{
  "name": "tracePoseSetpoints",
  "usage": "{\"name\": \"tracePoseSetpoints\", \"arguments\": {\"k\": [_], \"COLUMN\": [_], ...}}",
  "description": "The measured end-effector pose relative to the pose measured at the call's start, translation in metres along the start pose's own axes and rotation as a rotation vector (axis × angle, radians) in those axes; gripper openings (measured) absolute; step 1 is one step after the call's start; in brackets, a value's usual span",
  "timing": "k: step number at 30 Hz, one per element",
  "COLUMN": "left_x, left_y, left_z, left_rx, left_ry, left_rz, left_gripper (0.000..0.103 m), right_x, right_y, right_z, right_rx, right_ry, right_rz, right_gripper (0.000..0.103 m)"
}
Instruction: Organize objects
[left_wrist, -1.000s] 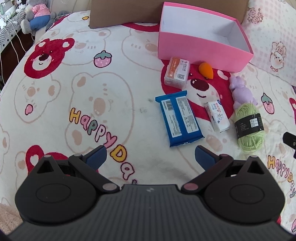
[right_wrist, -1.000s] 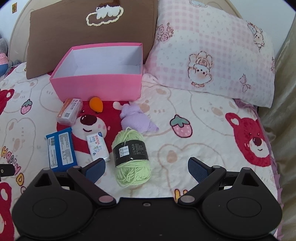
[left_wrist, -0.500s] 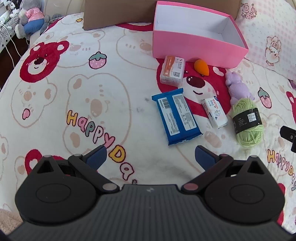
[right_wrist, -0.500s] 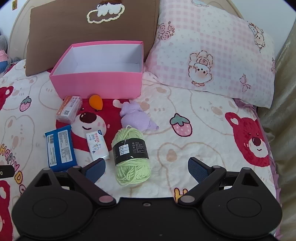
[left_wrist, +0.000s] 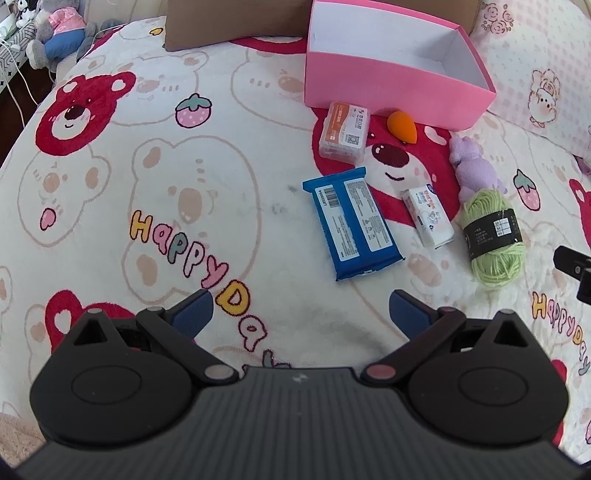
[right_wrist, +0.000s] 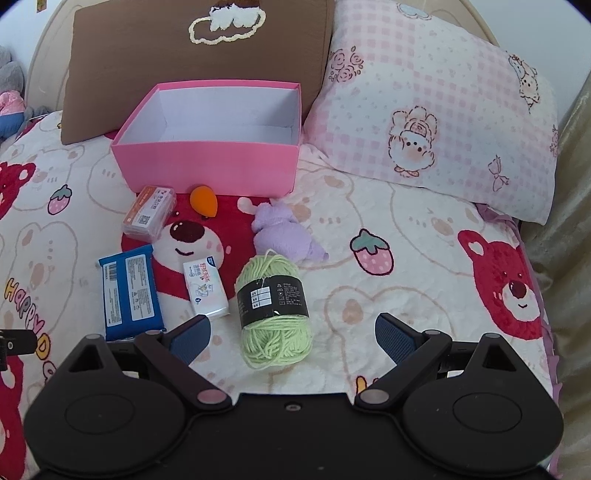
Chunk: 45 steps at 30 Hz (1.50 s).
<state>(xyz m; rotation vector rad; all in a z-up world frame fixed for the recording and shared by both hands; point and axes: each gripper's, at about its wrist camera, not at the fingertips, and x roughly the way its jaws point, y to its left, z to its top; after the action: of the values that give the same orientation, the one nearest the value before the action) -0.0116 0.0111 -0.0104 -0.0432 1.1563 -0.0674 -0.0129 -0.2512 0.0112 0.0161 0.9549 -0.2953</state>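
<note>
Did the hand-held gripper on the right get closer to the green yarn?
Yes. In its own view the green yarn and pink box sit lower and larger than before, so the right hand-held gripper moved forward toward them.

L gripper & R gripper both spread wide, holding nothing

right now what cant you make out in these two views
- Pink box: right wrist view, its near wall hides the front strip of the floor; left wrist view, the top edge cuts off its back.
- Labels on the blue packet and yarn: print too small to read.
- Stuffed toy: left wrist view, cut by the corner edge.
- Right tongs: left wrist view shows only a black piece at the right edge.
</note>
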Motion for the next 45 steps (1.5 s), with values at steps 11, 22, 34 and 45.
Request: {"name": "tracePoseSetpoints", "arguments": {"k": [11, 22, 34, 45], "left_x": [-0.001, -0.001, -0.007, 0.015], "left_y": [-0.003, -0.004, -0.004, -0.001], "left_z": [0.000, 0.001, 0.016, 0.036], "left_rx": [0.006, 0.016, 0.059, 0.168], "left_ry": [0.006, 0.009, -0.023, 0.021], "left_rz": [-0.003, -0.013, -0.004, -0.117], "left_gripper": [0.103, 0.103, 0.103, 0.101], "right_x": [0.004, 0.004, -0.004, -0.007], "right_y": [-0.002, -0.001, -0.005, 0.016], "right_z": [-0.002, -0.002, 0.001, -0.002], "right_rx": [-0.001, -0.003, 0.004, -0.083], "right_ry": [0.011, 0.011, -0.031, -0.181], "right_rz": [-0.001, 0.017, 0.047, 0.165], "right_gripper": [0.098, 0.098, 0.097, 0.097]}}
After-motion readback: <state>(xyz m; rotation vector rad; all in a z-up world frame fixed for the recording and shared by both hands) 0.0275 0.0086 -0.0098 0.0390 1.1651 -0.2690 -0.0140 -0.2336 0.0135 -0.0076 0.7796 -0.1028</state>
